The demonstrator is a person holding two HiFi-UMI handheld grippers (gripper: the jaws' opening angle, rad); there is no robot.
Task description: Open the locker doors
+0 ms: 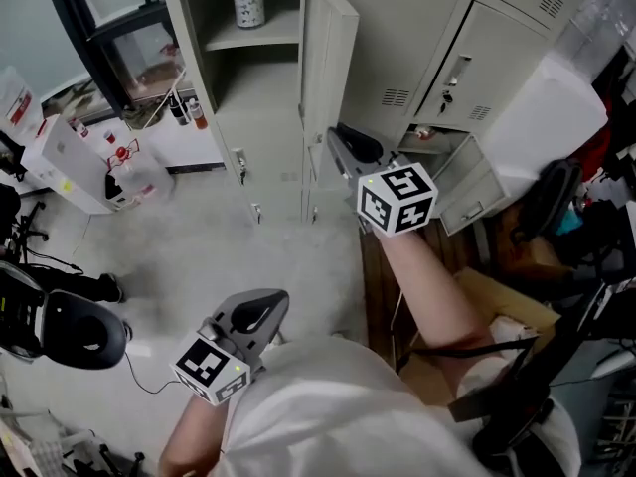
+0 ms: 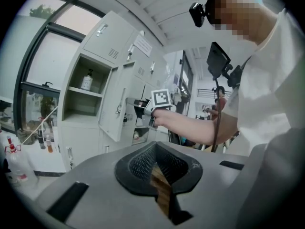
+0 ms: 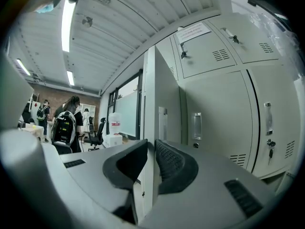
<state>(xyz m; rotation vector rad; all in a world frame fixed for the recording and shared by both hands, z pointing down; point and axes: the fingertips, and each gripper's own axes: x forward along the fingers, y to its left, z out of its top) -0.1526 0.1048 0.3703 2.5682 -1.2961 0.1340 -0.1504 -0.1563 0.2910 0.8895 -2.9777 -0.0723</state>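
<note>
Left tool (image 1: 268, 311) is idling, pressed together, while right tool (image 1: 343, 145) is pinching one opened door (image 1: 333, 48), closed doors (image 1: 397, 38) waiting alongside.

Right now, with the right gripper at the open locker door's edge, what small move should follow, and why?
Probably swing it slightly wider: the right gripper grips the edge of the locker door, which looks only partly open.
</note>
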